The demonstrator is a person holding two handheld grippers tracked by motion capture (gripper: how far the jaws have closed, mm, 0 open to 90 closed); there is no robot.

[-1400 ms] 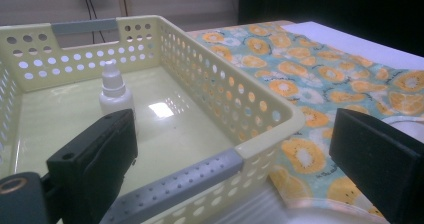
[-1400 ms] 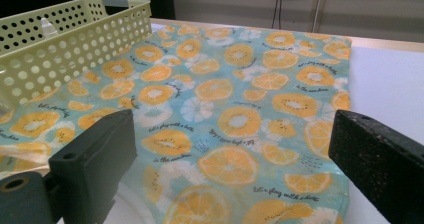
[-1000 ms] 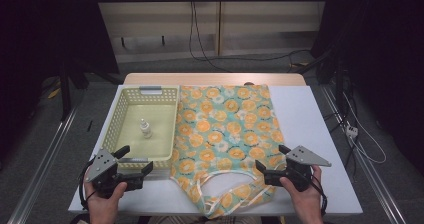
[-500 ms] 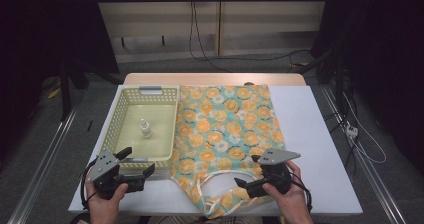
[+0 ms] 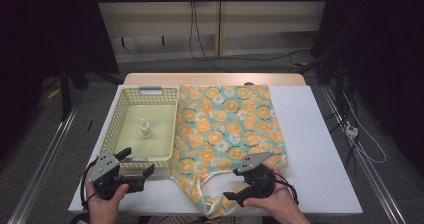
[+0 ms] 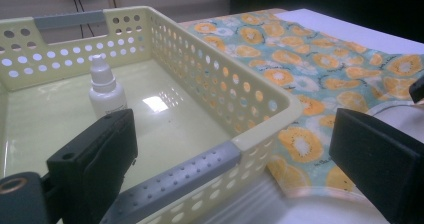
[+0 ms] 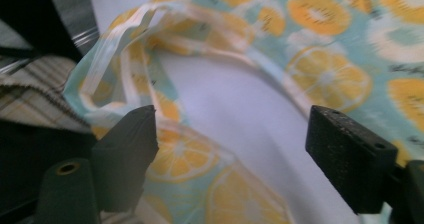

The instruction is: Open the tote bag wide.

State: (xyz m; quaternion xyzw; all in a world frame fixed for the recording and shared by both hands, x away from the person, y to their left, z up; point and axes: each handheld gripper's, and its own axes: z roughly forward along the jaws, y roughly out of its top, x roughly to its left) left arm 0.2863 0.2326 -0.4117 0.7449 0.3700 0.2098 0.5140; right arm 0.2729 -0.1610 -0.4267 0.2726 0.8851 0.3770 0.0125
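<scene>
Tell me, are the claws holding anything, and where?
Nothing is held. The right claw has just been closing over the orange-print cloth's strap end, not pinching it. The left claw stands open by the basket.

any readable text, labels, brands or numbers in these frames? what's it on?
None legible.
Small dark script printed on the lemon-print garment: too blurred to read.
Small bottle in the yellow basket: no readable label.
The left gripper and right gripper bear no markings that can be read.

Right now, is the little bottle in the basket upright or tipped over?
Upright: the bottle stands on its base, cap on top, on the floor of the yellow basket.
</scene>
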